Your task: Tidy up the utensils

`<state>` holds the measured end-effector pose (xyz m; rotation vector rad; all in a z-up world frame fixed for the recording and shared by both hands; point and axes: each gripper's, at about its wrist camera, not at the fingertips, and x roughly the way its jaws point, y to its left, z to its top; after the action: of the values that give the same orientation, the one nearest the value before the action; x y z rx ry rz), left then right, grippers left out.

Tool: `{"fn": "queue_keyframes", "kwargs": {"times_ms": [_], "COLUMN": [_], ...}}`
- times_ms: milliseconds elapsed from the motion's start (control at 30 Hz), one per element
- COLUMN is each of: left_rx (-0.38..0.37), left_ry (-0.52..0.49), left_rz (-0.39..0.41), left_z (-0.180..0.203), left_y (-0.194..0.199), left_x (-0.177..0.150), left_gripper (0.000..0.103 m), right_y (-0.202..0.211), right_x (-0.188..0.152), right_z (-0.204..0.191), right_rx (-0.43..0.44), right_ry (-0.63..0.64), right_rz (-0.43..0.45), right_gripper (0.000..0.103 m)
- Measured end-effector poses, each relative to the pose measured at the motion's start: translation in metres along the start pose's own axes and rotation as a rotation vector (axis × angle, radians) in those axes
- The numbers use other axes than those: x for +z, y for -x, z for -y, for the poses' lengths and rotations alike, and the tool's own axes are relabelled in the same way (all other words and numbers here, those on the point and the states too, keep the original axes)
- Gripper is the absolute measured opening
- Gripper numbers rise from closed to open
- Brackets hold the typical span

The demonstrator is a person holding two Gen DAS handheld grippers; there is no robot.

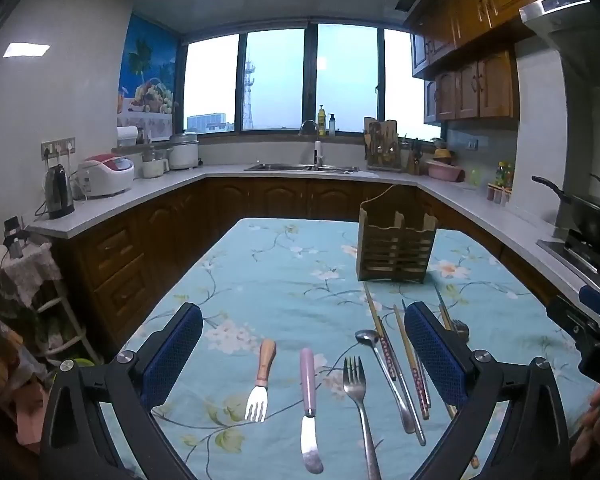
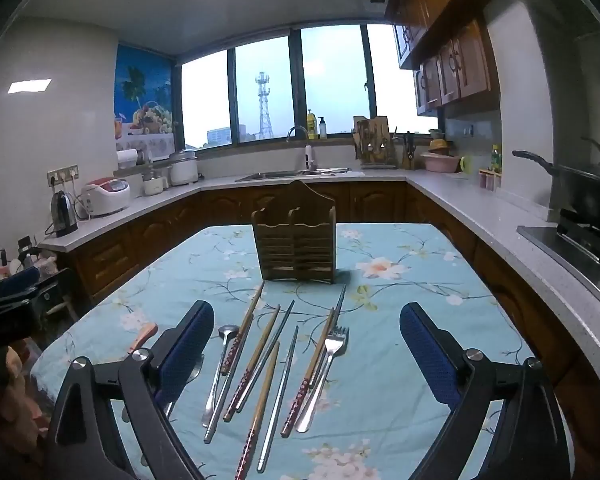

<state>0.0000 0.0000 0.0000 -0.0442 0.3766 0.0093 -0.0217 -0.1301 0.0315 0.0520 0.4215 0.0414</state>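
Both your claws hang spread and empty over the counter (image 1: 260,248). The utensils lie flat, long axes running away from you toward the holder (image 2: 295,240). Your right claw (image 2: 306,352) frames the chopsticks (image 2: 260,356); your left claw (image 1: 303,352) frames the knife (image 1: 308,396) and small fork (image 1: 261,380). To my eye, each side is nearest its own group.

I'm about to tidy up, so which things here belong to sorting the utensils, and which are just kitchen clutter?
For the job:
wooden holder
chopsticks
spoon
steel fork
small fork
butter knife

Just lying about:
kettle
rice cooker
pan
pink basin
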Motion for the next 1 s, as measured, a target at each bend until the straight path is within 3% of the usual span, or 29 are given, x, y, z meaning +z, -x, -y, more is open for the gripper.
{"fn": "queue_keyframes", "kwargs": {"times_ms": [1000], "left_rx": [0.006], "left_ry": [-0.013], "left_rz": [-0.006], "left_z": [0.000], "left_y": [-0.001], "left_x": [0.003], "left_gripper": [0.102], "right_y": [0.010], "right_x": [0.004], "right_z": [-0.002], "right_rx": [0.000], "right_ry": [0.004], "right_rz": [0.037], "right_gripper": [0.096]}}
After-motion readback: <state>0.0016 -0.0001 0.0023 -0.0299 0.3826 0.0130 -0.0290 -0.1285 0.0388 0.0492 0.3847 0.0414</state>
